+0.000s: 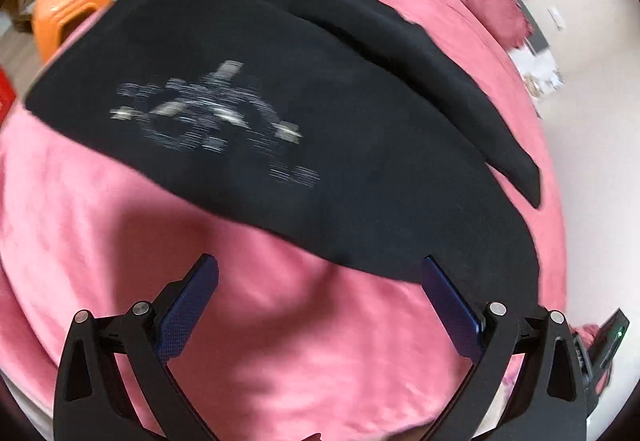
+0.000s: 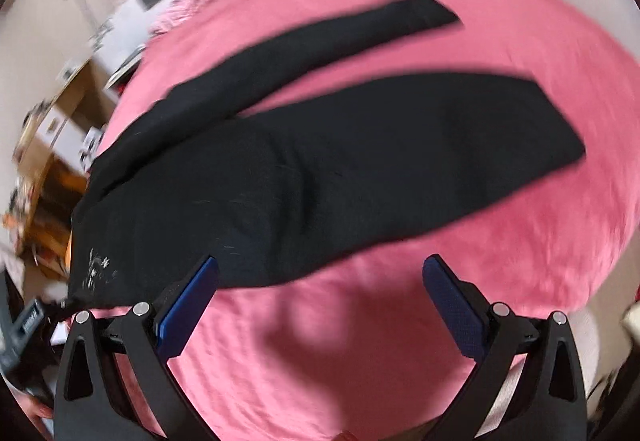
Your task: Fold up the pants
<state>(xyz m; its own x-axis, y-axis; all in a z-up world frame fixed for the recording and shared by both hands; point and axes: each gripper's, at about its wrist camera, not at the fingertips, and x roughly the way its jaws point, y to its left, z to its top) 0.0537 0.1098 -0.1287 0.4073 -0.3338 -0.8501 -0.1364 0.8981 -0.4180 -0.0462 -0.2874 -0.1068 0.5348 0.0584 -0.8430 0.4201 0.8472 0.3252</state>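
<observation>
One pair of black pants (image 1: 320, 129) lies spread flat on a pink bedspread (image 1: 120, 241), two legs splayed apart in a V; I see both legs clearest in the right wrist view (image 2: 360, 169). A white printed graphic (image 1: 208, 113) sits near the waist end, too blurred to read, prob. lettering. My left gripper (image 1: 320, 269) hovers over the spread at the near hem of the pants, jaws spread wide, nothing btwn them. My right gripper (image 2: 320, 269) is likewise spread and empty, by the near edge of the pants. One orange stool (image 1: 68, 9) stands beside the bed.
</observation>
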